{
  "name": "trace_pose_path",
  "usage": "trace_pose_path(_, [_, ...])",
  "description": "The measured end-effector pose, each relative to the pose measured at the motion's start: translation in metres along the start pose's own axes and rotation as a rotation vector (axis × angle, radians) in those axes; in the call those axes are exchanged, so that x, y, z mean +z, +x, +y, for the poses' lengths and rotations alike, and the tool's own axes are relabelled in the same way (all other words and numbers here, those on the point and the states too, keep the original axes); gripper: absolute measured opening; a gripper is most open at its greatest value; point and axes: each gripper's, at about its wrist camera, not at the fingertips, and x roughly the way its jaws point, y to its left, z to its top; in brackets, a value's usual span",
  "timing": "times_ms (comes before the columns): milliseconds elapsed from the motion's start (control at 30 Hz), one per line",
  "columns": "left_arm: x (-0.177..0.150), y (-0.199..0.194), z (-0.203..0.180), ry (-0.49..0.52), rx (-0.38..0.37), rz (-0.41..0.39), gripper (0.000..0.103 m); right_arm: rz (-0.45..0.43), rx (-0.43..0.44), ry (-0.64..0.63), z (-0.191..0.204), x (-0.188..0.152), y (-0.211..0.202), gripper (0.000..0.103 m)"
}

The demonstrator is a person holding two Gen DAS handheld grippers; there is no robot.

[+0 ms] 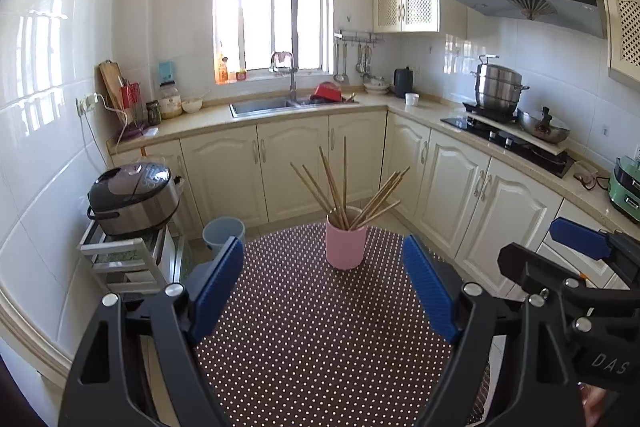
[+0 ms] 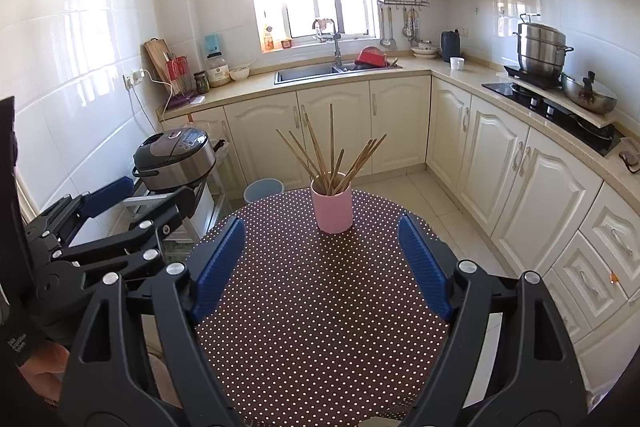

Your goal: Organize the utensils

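Chopsticks [image 2: 332, 155] well beyond empty right gripper [image 2: 322, 259]

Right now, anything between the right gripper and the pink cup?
Nothing. In the right wrist view only bare polka-dot tablecloth lies between the open right gripper and the pink cup holding chopsticks.

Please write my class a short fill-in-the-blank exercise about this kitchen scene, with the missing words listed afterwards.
1. The wooden chopsticks stand in a cylindrical cup coloured ____.
2. The cup rests on a round table with a brown cloth patterned with white ____.
3. The jaws of the left gripper and the right gripper are both ____, holding nothing.
4. Beside the table, on the floor, stands a small blue ____.

Missing words: pink; dots; open; bin
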Motion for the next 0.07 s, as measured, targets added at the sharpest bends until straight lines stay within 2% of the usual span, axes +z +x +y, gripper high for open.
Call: trace_pose_path(67, [-0.0027, 0.0113, 0.0054, -0.007, 0.001, 0.033, 0.080, 0.015, -0.004, 0.008, 0.0006, -0.0012, 0.0087, 0.079])
